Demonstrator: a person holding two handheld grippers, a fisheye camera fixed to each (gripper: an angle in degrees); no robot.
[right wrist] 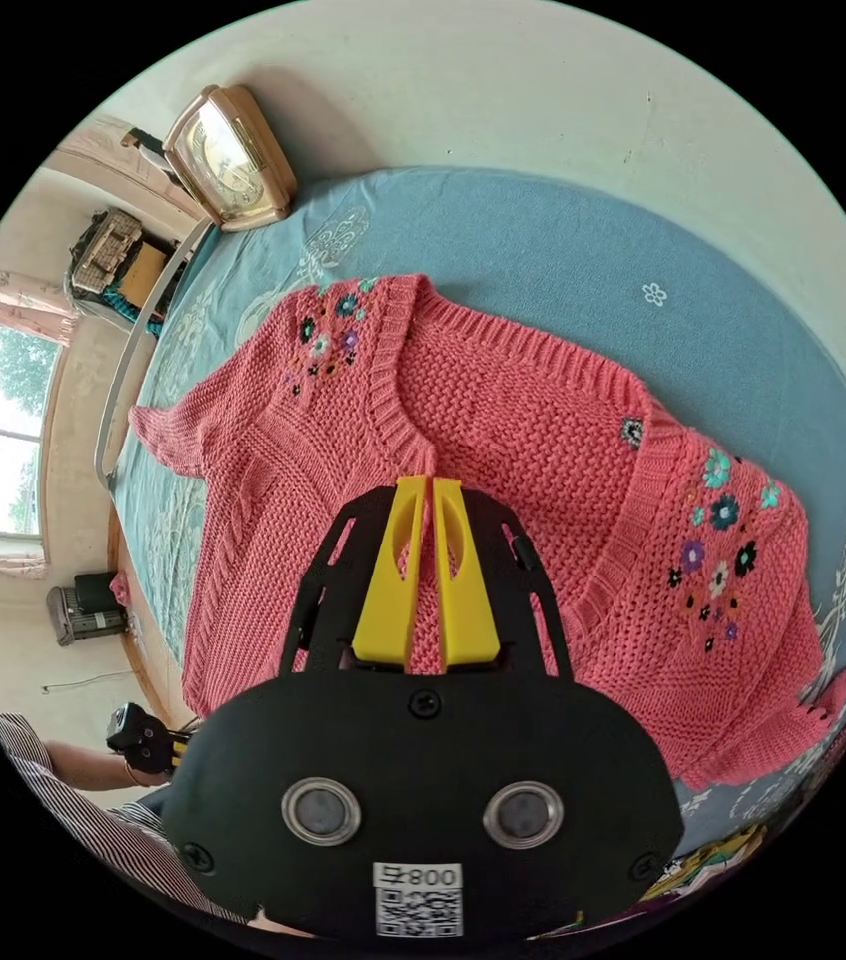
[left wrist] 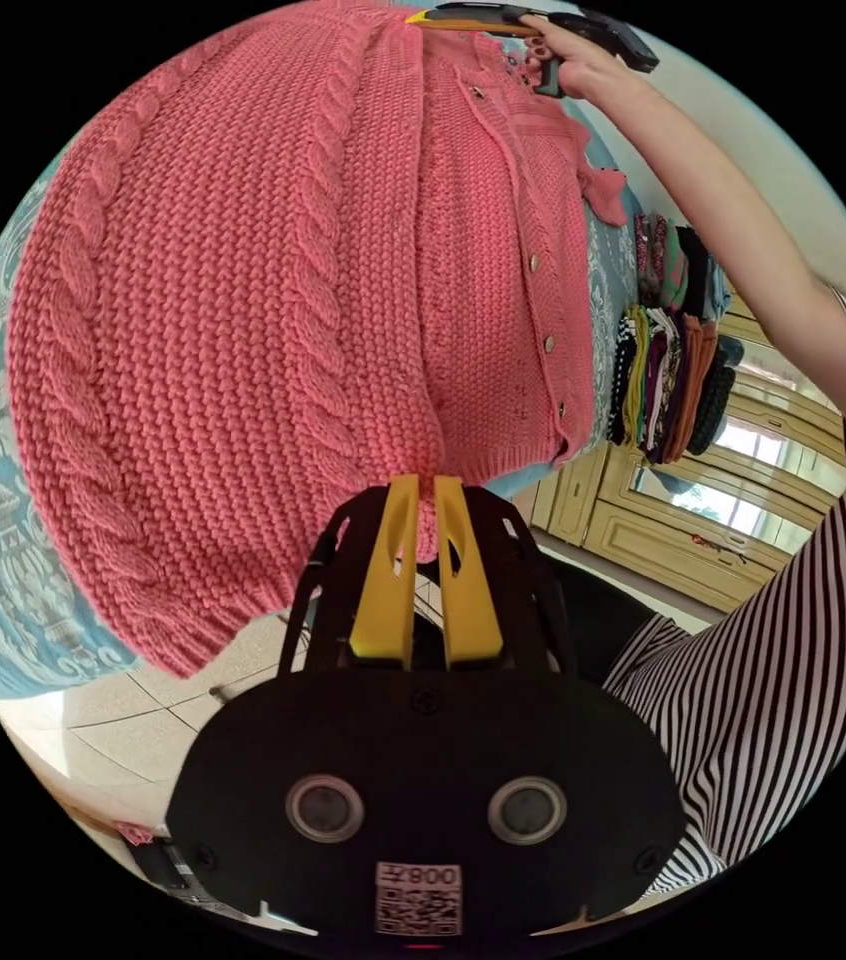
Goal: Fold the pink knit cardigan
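The pink knit cardigan (right wrist: 503,440) lies spread on a blue patterned bed cover (right wrist: 593,260), with flower embroidery on both shoulders. My right gripper (right wrist: 421,485) is shut on the front edge just below the neckline, and pink knit shows between its yellow jaws. In the left gripper view the cardigan (left wrist: 243,300) spreads large, cable ribs running up it. My left gripper (left wrist: 426,482) is shut on its bottom hem at the bed's edge. The right gripper (left wrist: 483,18) shows at the far end in a hand. The left gripper (right wrist: 143,740) appears small at the lower left.
A stack of folded clothes (left wrist: 673,340) lies on the bed beyond the cardigan, with yellow cabinets (left wrist: 683,520) behind. Tiled floor (left wrist: 143,720) lies below the bed's edge. A clock (right wrist: 228,155) leans at the bed's head. A person's striped sleeve (left wrist: 793,640) is at the right.
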